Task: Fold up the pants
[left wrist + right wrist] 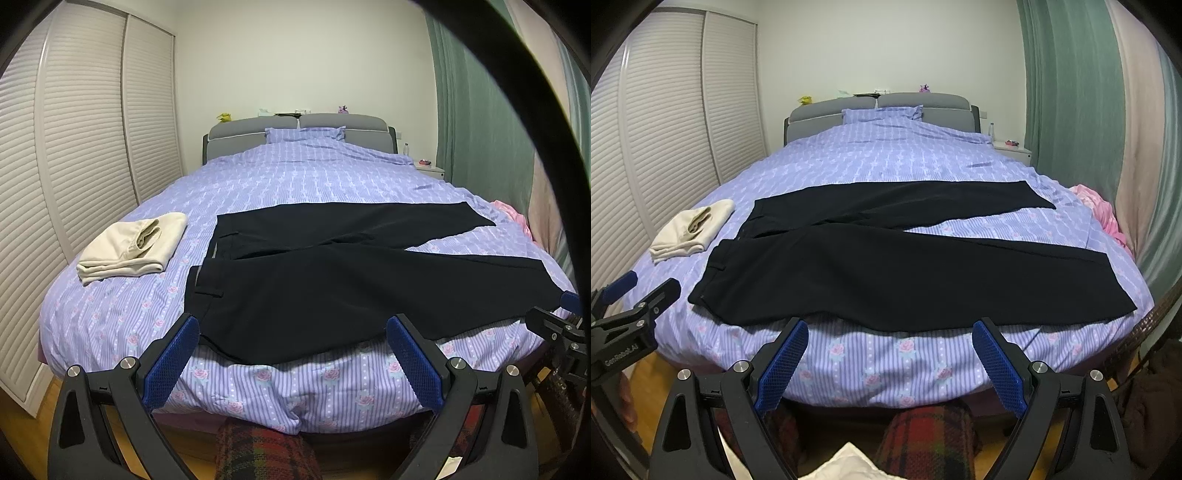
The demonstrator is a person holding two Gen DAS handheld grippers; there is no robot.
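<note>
Black pants (332, 273) lie spread flat across the near part of the bed, waistband to the left, both legs running right and splayed apart; they also show in the right wrist view (886, 273). My left gripper (291, 325) is open and empty, fingertips at the pants' near edge by the foot of the bed. My right gripper (890, 326) is open and empty, just short of the near leg's edge. The left gripper also shows in the right wrist view (631, 288). Part of the right gripper shows at the right of the left wrist view (561, 314).
The bed (295, 177) has a purple flowered cover. A folded beige garment (133, 247) lies at the pants' left. Slatted wardrobe doors (74, 147) stand left, green curtains (480, 110) right. A pink cloth (1100, 210) lies at the bed's right edge. A plaid cloth (923, 435) sits below.
</note>
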